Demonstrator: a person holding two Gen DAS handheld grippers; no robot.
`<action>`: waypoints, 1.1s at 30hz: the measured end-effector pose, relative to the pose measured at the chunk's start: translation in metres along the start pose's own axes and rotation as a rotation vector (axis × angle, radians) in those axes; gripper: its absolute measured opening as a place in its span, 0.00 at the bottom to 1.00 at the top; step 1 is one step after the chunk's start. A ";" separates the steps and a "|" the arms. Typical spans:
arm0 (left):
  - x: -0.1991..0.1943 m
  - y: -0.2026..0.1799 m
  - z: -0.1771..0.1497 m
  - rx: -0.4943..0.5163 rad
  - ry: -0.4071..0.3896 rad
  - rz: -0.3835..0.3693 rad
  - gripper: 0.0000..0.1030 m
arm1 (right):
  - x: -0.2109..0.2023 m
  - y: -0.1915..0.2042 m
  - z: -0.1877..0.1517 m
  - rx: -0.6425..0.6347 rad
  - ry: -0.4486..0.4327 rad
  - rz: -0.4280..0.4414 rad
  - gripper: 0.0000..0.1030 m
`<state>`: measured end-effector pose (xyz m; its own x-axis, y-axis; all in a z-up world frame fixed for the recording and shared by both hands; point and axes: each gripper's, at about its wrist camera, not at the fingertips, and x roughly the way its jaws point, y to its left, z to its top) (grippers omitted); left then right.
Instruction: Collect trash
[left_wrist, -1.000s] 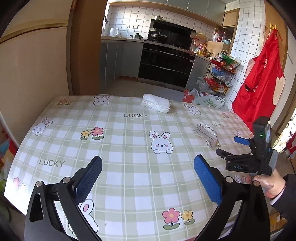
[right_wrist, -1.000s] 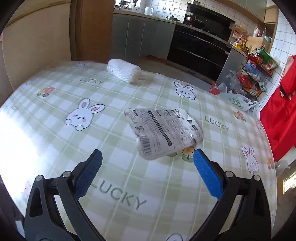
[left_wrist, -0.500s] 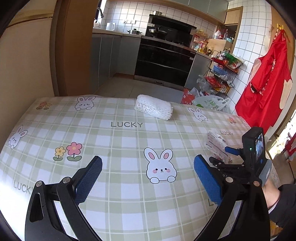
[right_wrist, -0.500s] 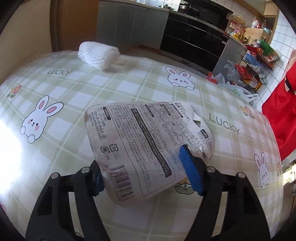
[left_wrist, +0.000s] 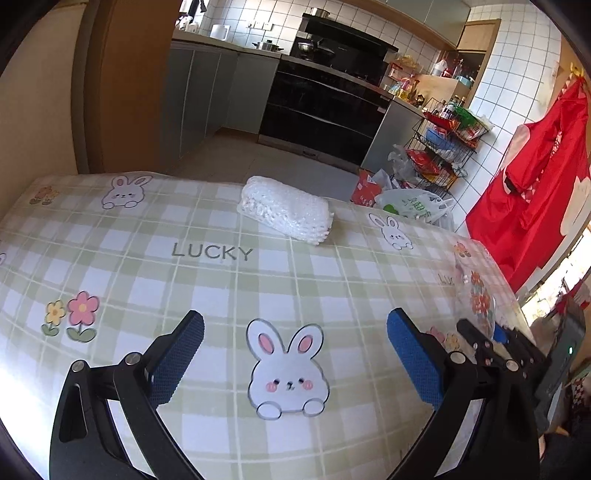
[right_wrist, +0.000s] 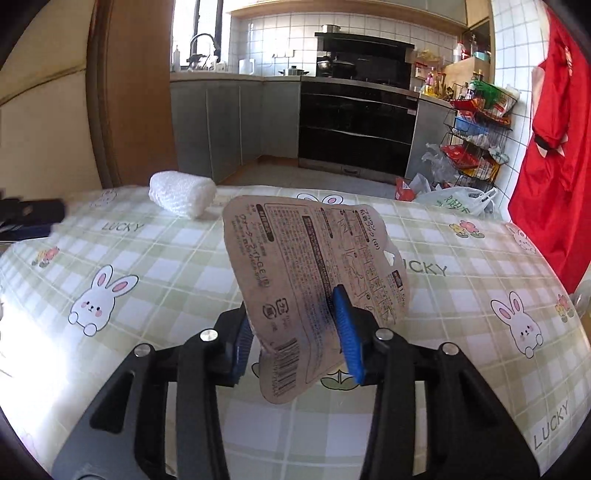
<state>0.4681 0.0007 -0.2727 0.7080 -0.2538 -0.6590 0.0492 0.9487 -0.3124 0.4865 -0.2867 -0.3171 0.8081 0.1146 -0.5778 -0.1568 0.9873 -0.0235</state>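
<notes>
We note right gripper (right_wrist: 295, 328) closing, pads pinching one printed package (right_wrist: 314, 266), tilted up above table (right_wrist: 480, 369). Left gripper (left_wrist: 295, 354) spread, empty. One white foam roll (left_wrist: 284, 208) at table's far edge.

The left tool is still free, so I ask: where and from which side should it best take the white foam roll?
Probably grip the foam roll across its short width, at its middle, coming from the near side, above. It lies flat, long side across the view, with clear tablecloth in front.
</notes>
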 end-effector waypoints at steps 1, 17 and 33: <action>0.009 -0.001 0.009 -0.015 -0.002 -0.002 0.94 | 0.000 -0.002 0.000 0.009 0.000 0.001 0.42; 0.147 0.009 0.094 -0.302 0.049 0.220 0.86 | 0.001 -0.002 -0.003 0.028 0.020 0.008 0.42; 0.046 -0.015 0.074 0.060 0.020 0.060 0.15 | 0.000 -0.003 -0.002 0.035 0.003 -0.001 0.41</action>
<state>0.5519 -0.0116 -0.2482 0.6966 -0.1989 -0.6893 0.0491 0.9718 -0.2308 0.4858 -0.2904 -0.3182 0.8066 0.1137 -0.5801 -0.1363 0.9907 0.0046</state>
